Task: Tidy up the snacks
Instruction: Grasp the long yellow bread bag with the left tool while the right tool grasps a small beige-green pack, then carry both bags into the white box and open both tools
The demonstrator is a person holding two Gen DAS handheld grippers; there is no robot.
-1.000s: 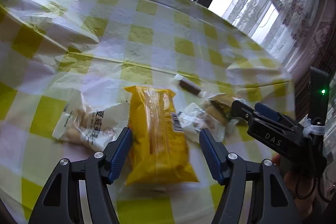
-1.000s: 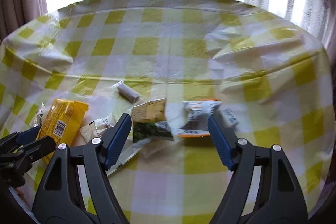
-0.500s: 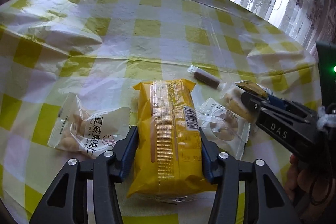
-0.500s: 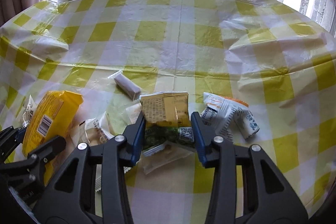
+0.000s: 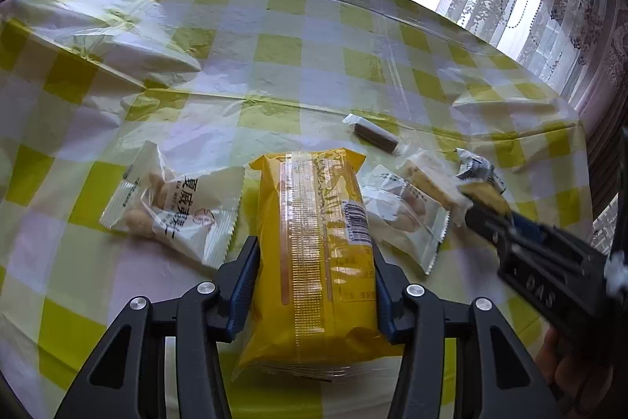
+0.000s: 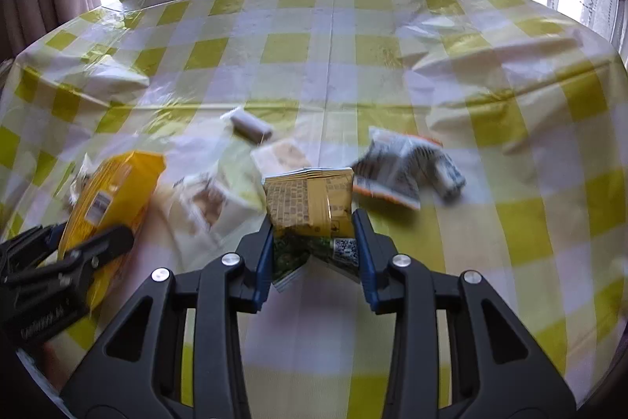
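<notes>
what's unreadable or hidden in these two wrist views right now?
- Right wrist view: motion blur; print on the yellow-green packet in the right tool and on the white-orange packet is illegible.
- Left wrist view: the large yellow pack in the left tool hides the tablecloth beneath it and overlaps the clear packet.
- Both views: holding hands cut off by the frame edge.
- Window: overexposed, nothing outside visible.

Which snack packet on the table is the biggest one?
The long yellow packet between the left gripper's jaws. It is much longer than the small white and brown packets beside it.
</notes>
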